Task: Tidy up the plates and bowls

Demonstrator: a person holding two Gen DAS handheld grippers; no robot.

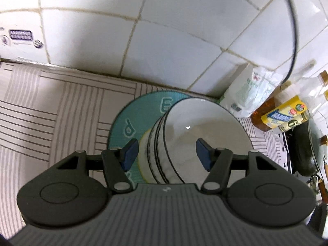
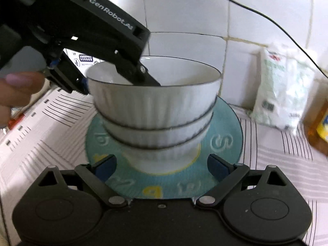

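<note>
Surface (image 2: pixel 283 164): covered by a white cloth with grey stripe blocks, backed by a white tiled wall (image 1: pixel 168 41). A black cable (image 1: pixel 294 30) hangs down the tiles.

Teal round mat (image 2: pixel 225 127): lies flat on the cloth near the wall, with raised letters and yellow patches. It carries the bowls.

Stack of bowls (image 2: pixel 155 112): three white ribbed bowls with dark rims, nested upright at the middle of the mat. The top bowl (image 1: pixel 205 135) sits level, its hollow facing the left wrist camera.

Left tool (image 2: pixel 143 78): black body marked "GenRobot.AI", reaching down from the upper left. One finger lies inside the top bowl against its near-left wall, and the other sits outside that wall. In the left wrist view the blue pads (image 1: pixel 131 153) stand well apart on either side of the bowl's rim, so the tool is released and clamps nothing. A hand (image 2: pixel 18 90) with a pink-painted nail holds it.

Right tool (image 2: pixel 162 167): low in front of the stack, fingers spread wide either side of the bottom bowl's foot, above the mat's front edge. It is released and touches no bowl.

White plastic bag (image 2: pixel 283 94): printed in green, propped against the wall to the right of the mat.

Amber bottle (image 1: pixel 280 114): yellow label, beside the bag.
</note>
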